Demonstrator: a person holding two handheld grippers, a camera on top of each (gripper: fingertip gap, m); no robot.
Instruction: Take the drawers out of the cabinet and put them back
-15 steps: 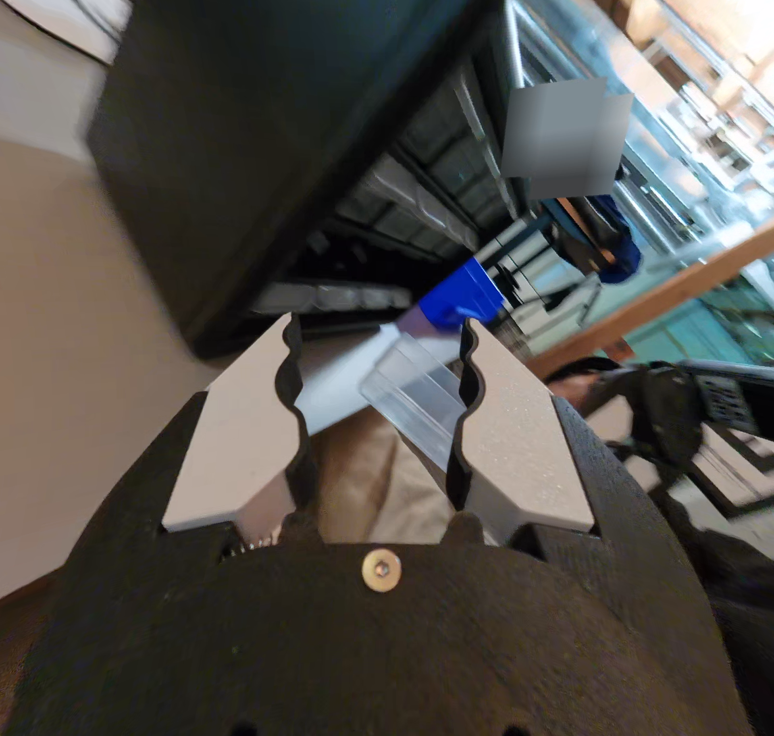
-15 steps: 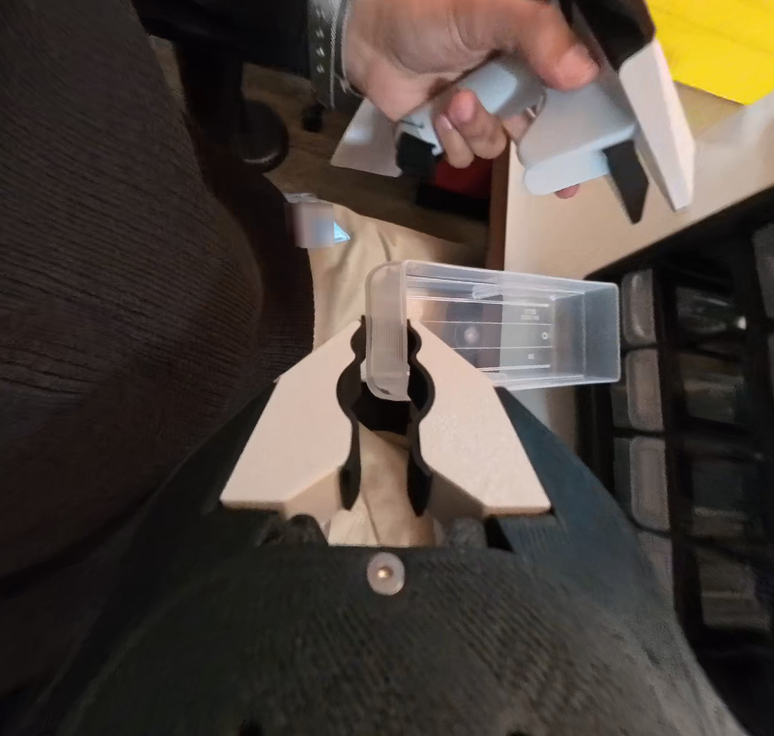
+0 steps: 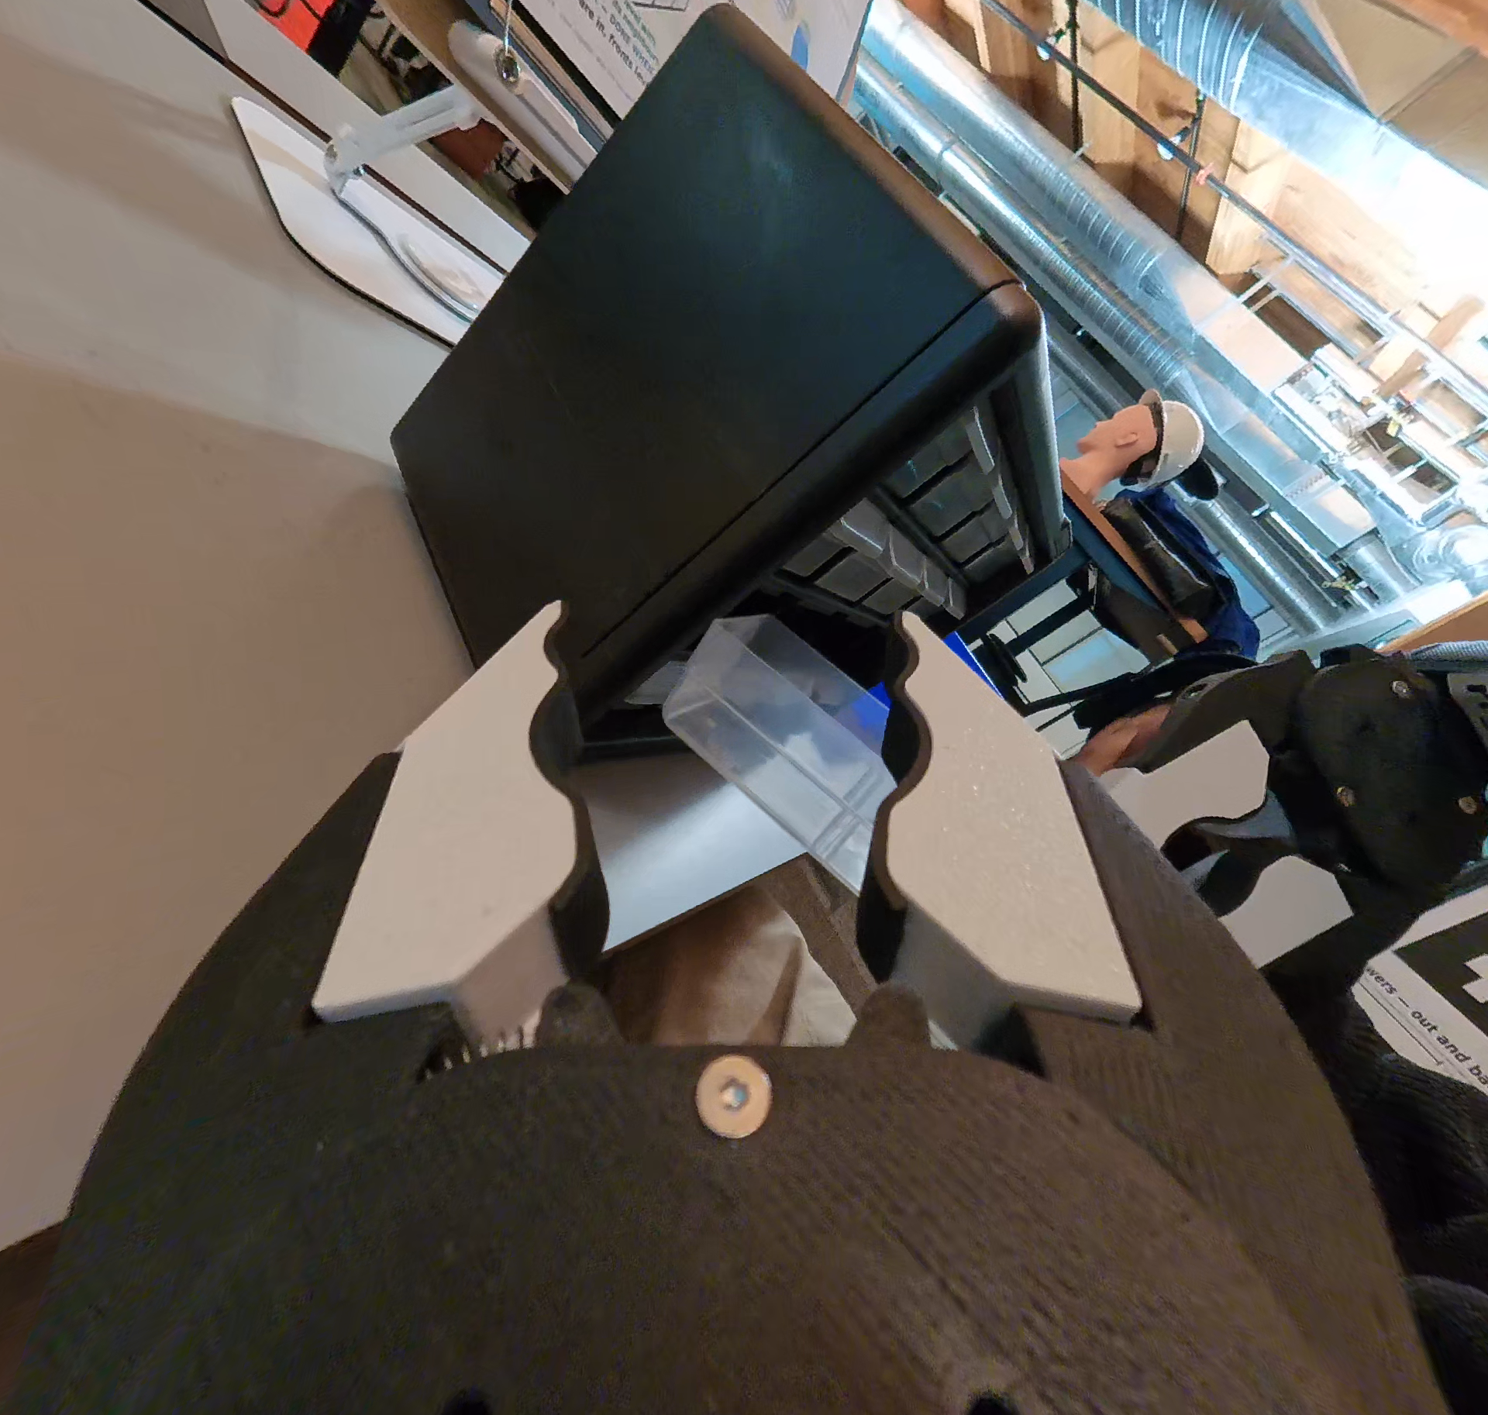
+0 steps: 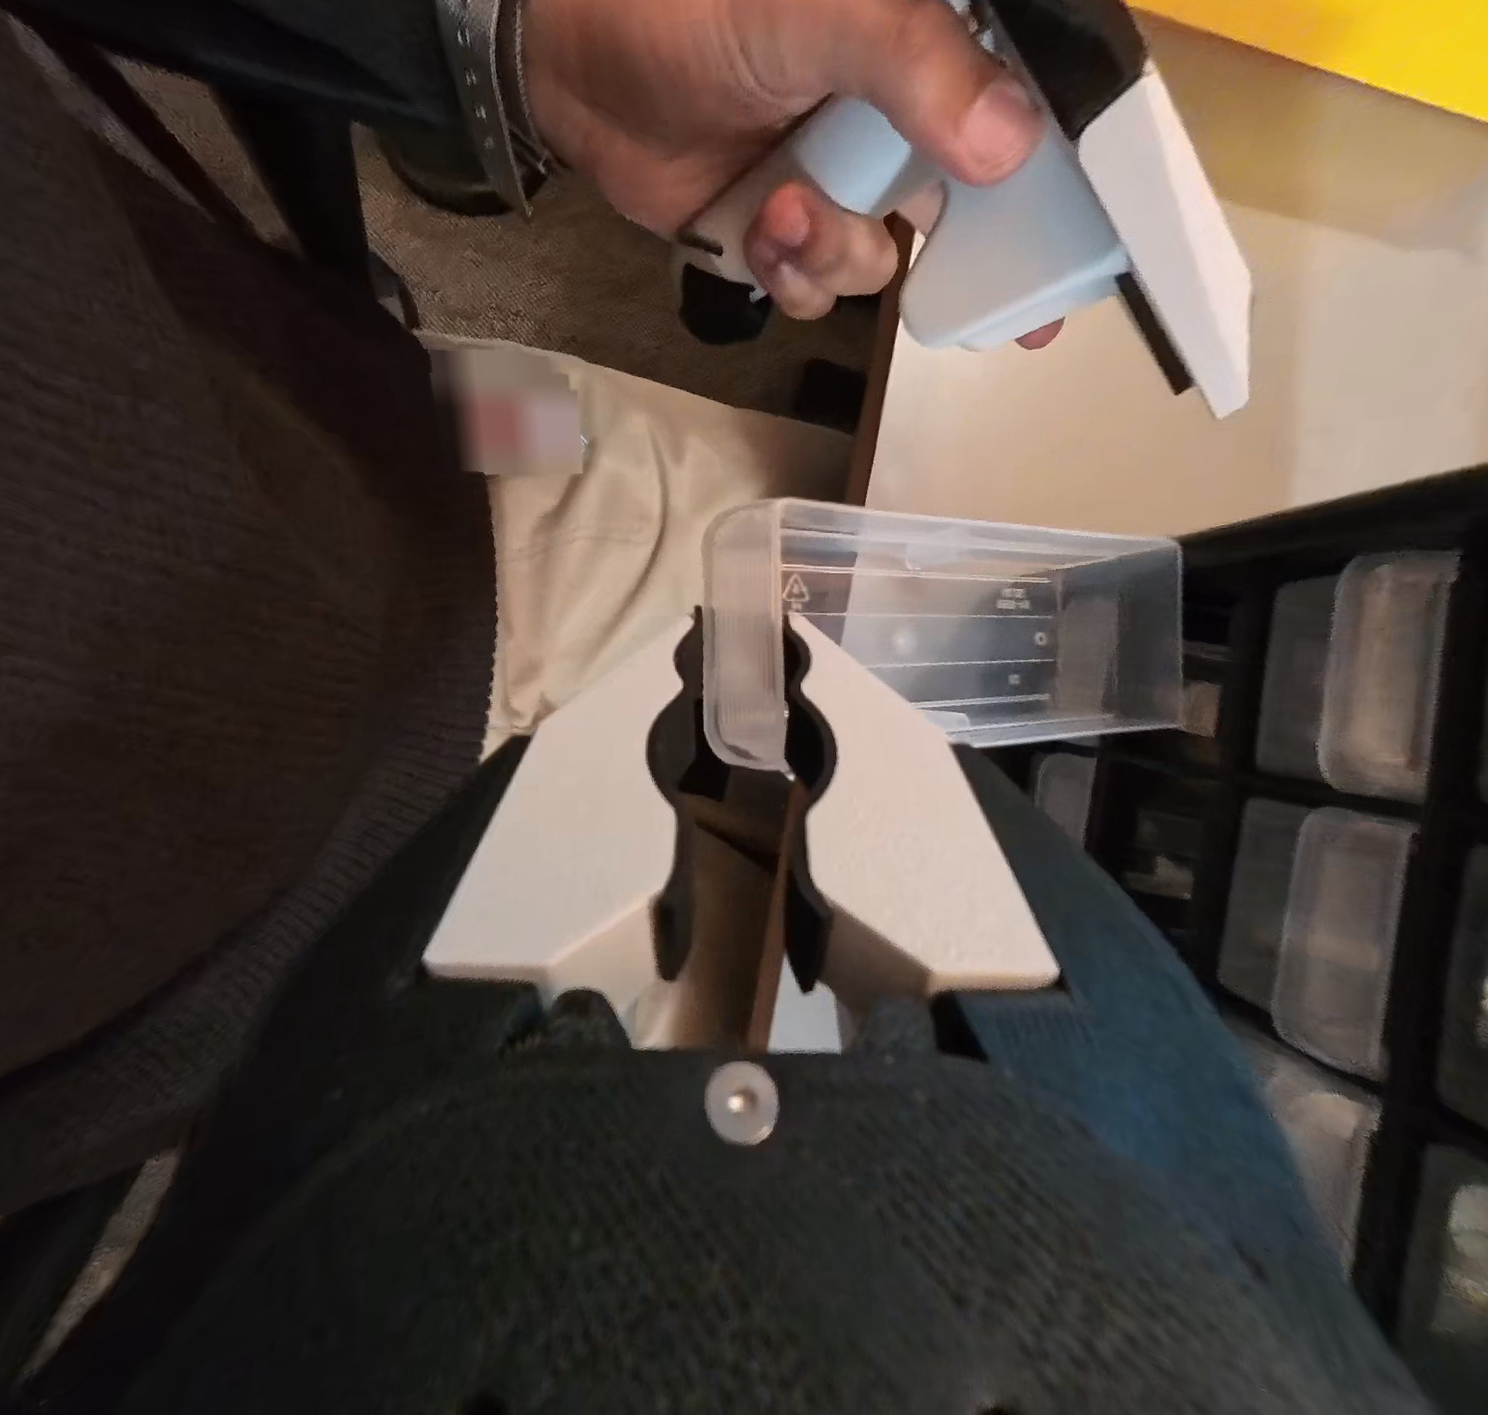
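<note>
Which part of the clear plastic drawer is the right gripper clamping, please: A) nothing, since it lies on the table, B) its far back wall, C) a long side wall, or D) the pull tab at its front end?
D: the right gripper is shut on the frosted pull tab at the front of the clear plastic drawer, which hangs free in front of the black cabinet.

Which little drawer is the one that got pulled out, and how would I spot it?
Find the black cabinet full of small frosted drawers. Just in front of it, the right gripper has its jaws shut on the front tab of one clear drawer. It alone is outside the cabinet, held in the air.
</note>
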